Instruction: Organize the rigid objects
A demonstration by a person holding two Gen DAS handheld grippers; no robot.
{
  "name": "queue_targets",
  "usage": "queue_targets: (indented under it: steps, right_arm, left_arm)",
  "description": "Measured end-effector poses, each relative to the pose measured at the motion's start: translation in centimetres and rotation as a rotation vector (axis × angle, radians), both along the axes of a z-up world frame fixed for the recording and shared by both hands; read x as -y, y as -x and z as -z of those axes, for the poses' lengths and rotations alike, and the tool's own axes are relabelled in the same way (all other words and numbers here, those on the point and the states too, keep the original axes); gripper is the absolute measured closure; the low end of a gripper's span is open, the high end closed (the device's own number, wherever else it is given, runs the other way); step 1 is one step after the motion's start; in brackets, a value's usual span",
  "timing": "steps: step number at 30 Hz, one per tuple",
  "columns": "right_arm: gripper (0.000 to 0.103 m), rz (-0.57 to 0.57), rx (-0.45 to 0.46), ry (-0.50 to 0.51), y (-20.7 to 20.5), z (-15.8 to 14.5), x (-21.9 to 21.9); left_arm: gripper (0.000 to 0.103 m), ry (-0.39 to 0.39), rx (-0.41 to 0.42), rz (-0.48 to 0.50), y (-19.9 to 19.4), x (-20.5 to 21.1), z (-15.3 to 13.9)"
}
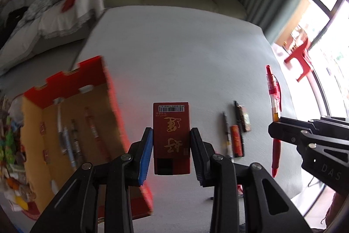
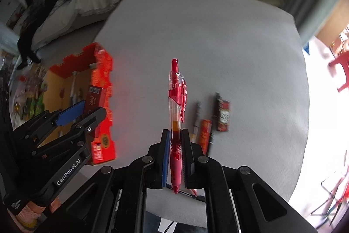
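Box (image 1: pixel 72 123) lies left of both loads: my left jaws clamp red pack (image 1: pixel 171 137), nearer; right jaws pinch pen (image 2: pixel 177 123), long axis forward.

White letters reading "GenRobot.AI" run along the black plastic left gripper (image 2: pixel 84 111) at the lower left of the right wrist view. At the lower right of the left wrist view, the black plastic right gripper (image 1: pixel 275 128) shows faint letters "DAS". The small dark red rectangular box (image 1: pixel 171 138) at centre carries gold Chinese characters, upside down, and a white barcode label whose digits are too small to read.
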State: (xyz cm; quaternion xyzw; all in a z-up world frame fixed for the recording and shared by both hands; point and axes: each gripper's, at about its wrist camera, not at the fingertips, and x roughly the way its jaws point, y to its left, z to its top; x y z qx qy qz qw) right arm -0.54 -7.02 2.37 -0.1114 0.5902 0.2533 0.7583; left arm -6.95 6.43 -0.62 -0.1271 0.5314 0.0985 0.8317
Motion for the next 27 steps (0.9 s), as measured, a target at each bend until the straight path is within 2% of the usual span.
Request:
queue_targets:
  steps: [18, 27]
  right_arm:
    - [0.092, -0.353, 0.017, -0.032, 5.6, -0.7, -14.6]
    - [0.092, -0.454, -0.028, -0.044, 7.6, 0.6, -20.2]
  left_arm:
    - [0.066, 0.013, -0.012, -0.379, 8.5, -11.8, 1.0]
    - [0.066, -0.005, -0.050, -0.469, 11.0, -14.9, 2.5]
